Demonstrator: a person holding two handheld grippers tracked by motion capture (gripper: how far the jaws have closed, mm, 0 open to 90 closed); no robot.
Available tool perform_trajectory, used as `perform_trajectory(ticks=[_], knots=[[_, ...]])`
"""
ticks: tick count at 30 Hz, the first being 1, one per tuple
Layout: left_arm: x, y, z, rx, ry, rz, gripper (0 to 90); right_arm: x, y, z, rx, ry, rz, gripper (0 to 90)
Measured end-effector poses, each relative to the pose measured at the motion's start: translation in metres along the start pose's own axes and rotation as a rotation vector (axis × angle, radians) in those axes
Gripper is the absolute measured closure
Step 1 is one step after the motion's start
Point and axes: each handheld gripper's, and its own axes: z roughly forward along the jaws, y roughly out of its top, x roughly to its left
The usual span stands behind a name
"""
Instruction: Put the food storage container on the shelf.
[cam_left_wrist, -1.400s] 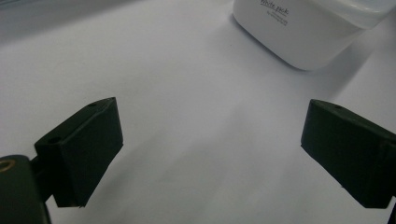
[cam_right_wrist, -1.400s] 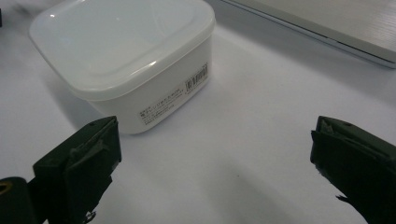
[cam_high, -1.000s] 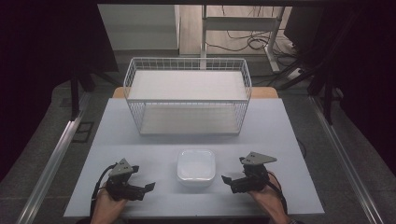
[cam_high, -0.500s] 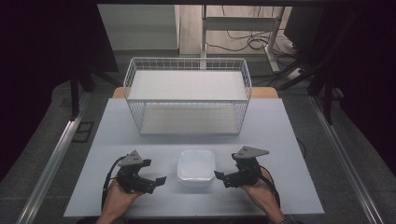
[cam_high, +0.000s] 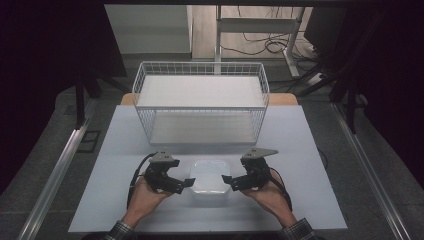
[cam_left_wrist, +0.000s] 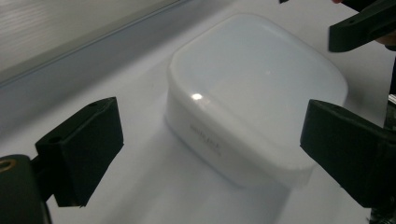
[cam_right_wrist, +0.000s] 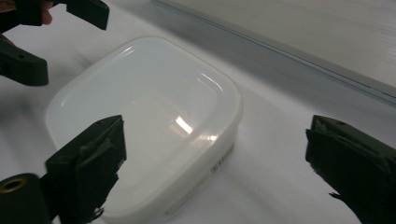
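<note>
**Two grippers close in on a smooth plastic box**

Low in the frame of the high view, the person's hands bring both tools in from either side. The left gripper (cam_high: 187, 182) has its fingers spread wide apart, and so does the right gripper (cam_high: 226, 179); neither has anything between its fingers, and their tips sit just beside the box without a clear touch.

Between them, in the lower middle of the frame, the white, rounded-square plastic container with a lid (cam_high: 210, 178) rests flat on the pale grey table (cam_high: 310, 165). In the left gripper view its glossy top (cam_left_wrist: 254, 88) throws back a sharp highlight, so I'd judge it slick, rigid and fairly light, possibly empty, though the milky walls hide the inside. The rounded corners offer poor purchase; the straight side walls below the lid rim look like the safer hold, one gripper on each opposite side, pressed evenly so it does not squirt out.

Farther up the frame stands the white wire basket (cam_high: 200, 100), well apart from the box.
</note>
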Motion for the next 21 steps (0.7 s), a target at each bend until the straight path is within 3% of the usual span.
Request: perform_trajectory(ticks=[4, 7, 10, 11, 12, 13, 16, 18, 19, 20, 21], knots=[[-0.001, 0.006, 0.013, 0.016, -0.026, -0.001, 6.1, 0.001, 0.004, 0.011, 0.042, 0.024, 0.027, 8.3], [0.001, 0.001, 0.024, 0.041, -0.042, -0.015, 6.3, 0.001, 0.0, 0.016, 0.066, 0.054, 0.05, 9.5], [0.01, -0.007, 0.027, 0.024, -0.122, -0.087, 8.1, 0.002, -0.003, 0.02, 0.086, 0.088, 0.081, 11.8], [0.01, -0.007, 0.027, 0.024, -0.122, -0.087, 10.5, 0.002, -0.003, 0.02, 0.086, 0.088, 0.081, 11.8], [0.012, -0.009, 0.027, 0.019, -0.159, -0.109, 10.5, 0.002, -0.004, 0.021, 0.082, 0.104, 0.098, 13.9], [0.012, -0.011, 0.027, 0.025, -0.195, -0.128, 18.5, 0.002, -0.005, 0.021, 0.089, 0.136, 0.121, 20.8], [0.008, -0.013, 0.023, 0.036, -0.191, -0.151, 20.4, 0.004, -0.006, 0.018, 0.1, 0.143, 0.146, 24.5], [0.005, -0.015, 0.017, 0.041, -0.188, -0.168, 26.1, 0.004, -0.007, 0.012, 0.103, 0.142, 0.159, 33.3], [0.005, -0.015, 0.017, 0.041, -0.188, -0.168, 30.1, 0.004, -0.007, 0.012, 0.103, 0.142, 0.159, 33.3], [0.001, -0.018, 0.009, 0.031, -0.184, -0.169, 37.9, 0.005, -0.01, 0.002, 0.094, 0.138, 0.163, 47.2], [-0.002, -0.019, 0.004, 0.024, -0.181, -0.159, 43.5, 0.004, -0.011, -0.001, 0.089, 0.135, 0.171, 49.9]])
